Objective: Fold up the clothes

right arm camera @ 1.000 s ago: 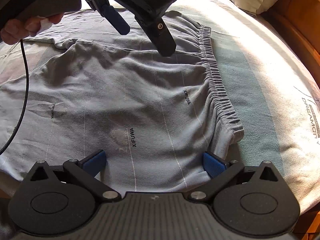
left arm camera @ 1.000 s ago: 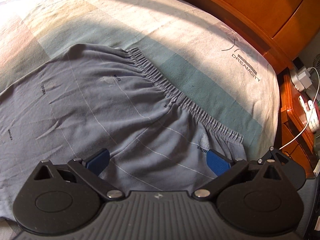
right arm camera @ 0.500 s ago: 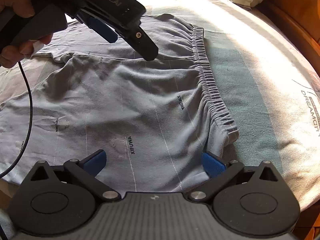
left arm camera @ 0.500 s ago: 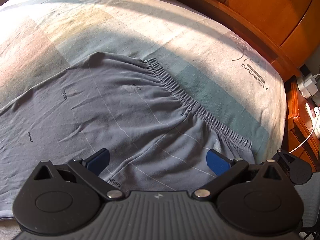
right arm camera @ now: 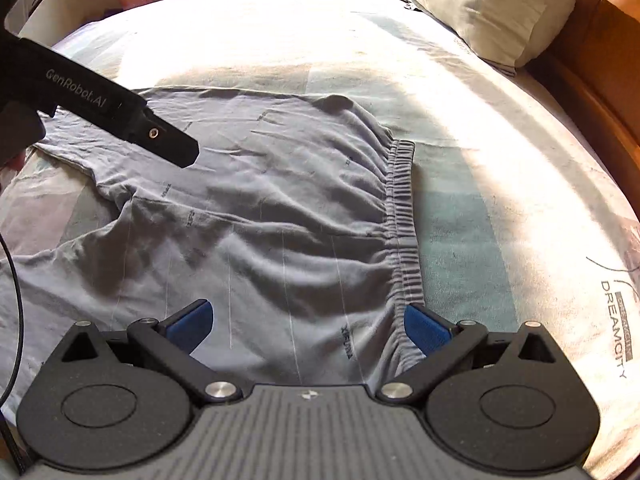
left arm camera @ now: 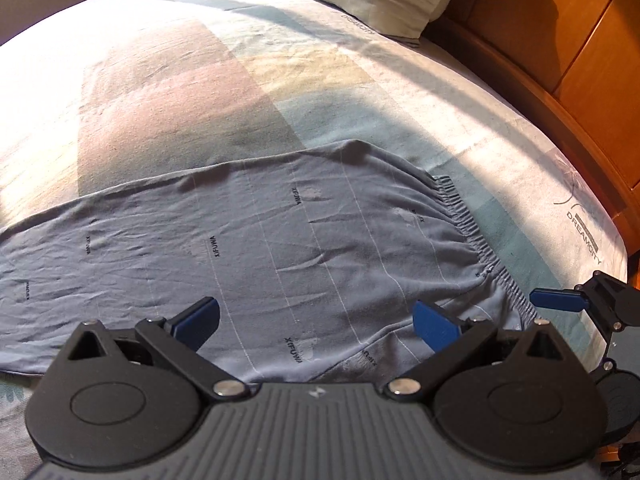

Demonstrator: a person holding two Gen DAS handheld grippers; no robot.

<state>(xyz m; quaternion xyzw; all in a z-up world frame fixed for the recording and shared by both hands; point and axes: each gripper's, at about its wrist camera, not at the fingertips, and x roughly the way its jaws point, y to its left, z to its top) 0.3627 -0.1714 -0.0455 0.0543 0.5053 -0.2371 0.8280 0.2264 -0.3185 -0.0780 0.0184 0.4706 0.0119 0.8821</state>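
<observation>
Readable markings, placed relative to the grey trousers (right arm camera: 280, 216) laid on the bed:

- "XIFUWA": small dark print repeated across the trousers' own fabric, partly upside down or sideways; clearest near the lower edge in the left wrist view.
- "DREAMCITY": dark lettering with a line motif on the bedsheet (left arm camera: 520, 168), right of the elastic waistband (right arm camera: 402, 216), near the mattress edge.
- "DREAMCITY": printed on the pillow (right arm camera: 488, 4), well beyond the trousers toward the headboard.
- "GenRobot.AI": pale lettering on the black body of the left gripper (right arm camera: 100, 108), above the trousers' left part.
</observation>
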